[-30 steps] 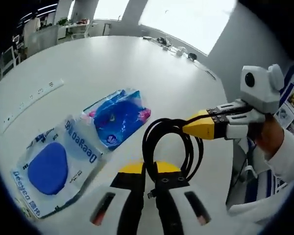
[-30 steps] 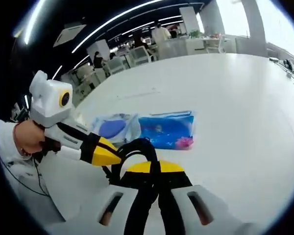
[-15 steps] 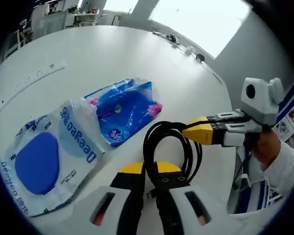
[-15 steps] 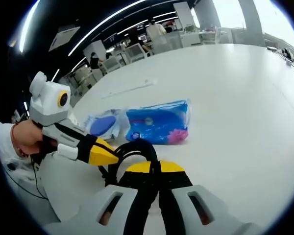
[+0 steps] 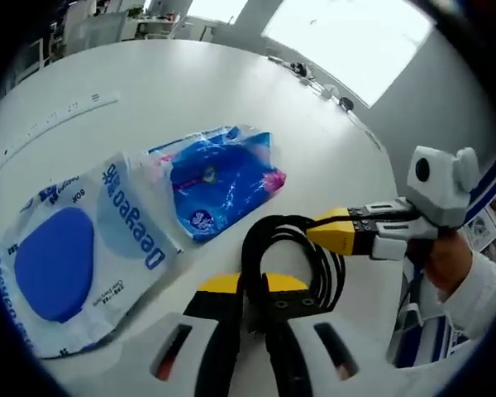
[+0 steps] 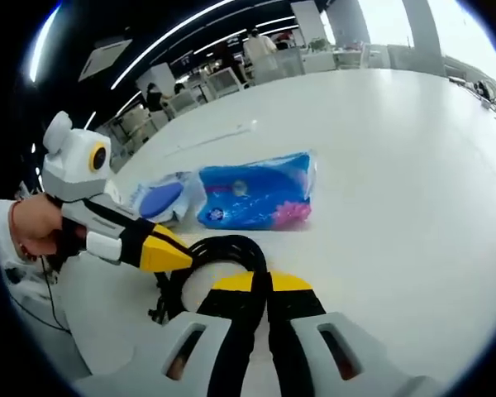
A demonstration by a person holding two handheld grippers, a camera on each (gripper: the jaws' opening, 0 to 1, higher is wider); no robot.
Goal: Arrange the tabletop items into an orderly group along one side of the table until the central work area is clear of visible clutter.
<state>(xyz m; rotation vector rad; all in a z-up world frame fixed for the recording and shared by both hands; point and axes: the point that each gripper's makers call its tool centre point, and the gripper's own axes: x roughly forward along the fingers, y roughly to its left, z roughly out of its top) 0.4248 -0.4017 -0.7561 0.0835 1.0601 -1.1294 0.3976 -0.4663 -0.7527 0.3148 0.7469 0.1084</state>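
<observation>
A coiled black cable (image 5: 291, 252) hangs just above the white table (image 5: 231, 99), held from two sides. My left gripper (image 5: 252, 285) is shut on the coil's near edge. My right gripper (image 5: 316, 234) comes in from the right, yellow tips shut on the coil's right side. In the right gripper view my right gripper (image 6: 260, 282) pinches the cable (image 6: 205, 251), and my left gripper (image 6: 178, 259) reaches in from the left, held by a hand. Beyond the coil lie a blue plastic packet (image 5: 223, 184) (image 6: 256, 194) and a clear bag with a blue oval pad (image 5: 70, 252) (image 6: 161, 199).
A long white strip (image 5: 54, 122) (image 6: 211, 141) lies farther out on the table. Small items (image 5: 314, 83) sit along the far edge by the window. Chairs and people (image 6: 223, 78) stand behind the table. A person's sleeve (image 5: 484, 281) is at the right edge.
Both cameras have moved closer to the packets, which look bigger now. The cable coil has sunk toward the table. Both grippers have stayed shut on it.
</observation>
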